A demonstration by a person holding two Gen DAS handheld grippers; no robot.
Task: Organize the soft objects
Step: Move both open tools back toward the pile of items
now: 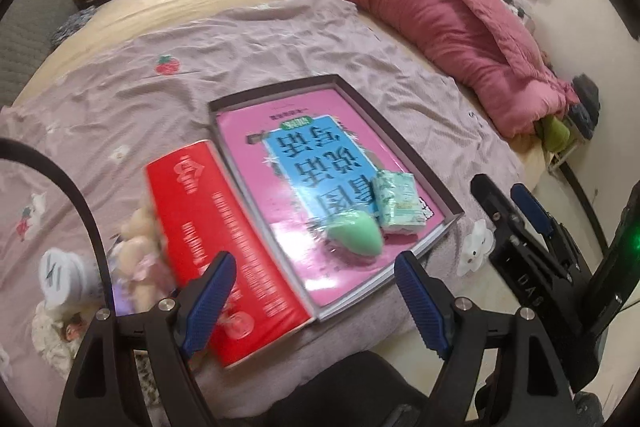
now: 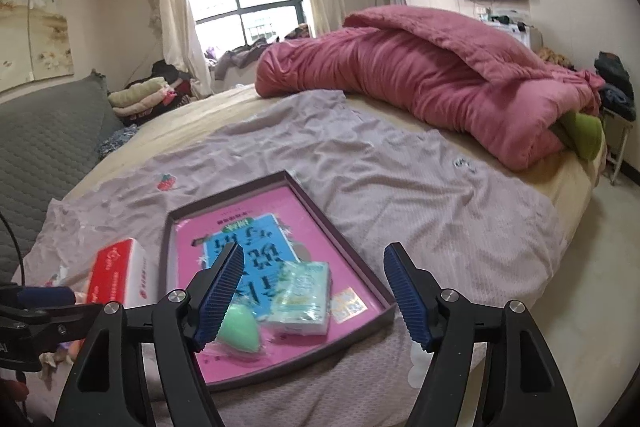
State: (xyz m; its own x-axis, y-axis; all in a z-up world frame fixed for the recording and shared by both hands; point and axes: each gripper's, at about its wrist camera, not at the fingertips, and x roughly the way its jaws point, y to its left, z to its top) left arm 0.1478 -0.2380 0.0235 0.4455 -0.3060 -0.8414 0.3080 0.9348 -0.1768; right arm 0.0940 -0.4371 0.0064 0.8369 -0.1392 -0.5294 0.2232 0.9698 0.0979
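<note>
A dark shallow tray lies on the bed with a pink and blue book in it. On the book sit a green egg-shaped sponge and a green tissue pack. A red box lies left of the tray. A plush doll and a white roll lie further left. My left gripper is open and empty, near the tray's front. My right gripper is open and empty above the tissue pack; it also shows in the left wrist view.
A lilac sheet covers the round bed. A rolled pink quilt lies at the back right. A grey headboard is at the left. Folded clothes are piled by the window. The floor is at the right.
</note>
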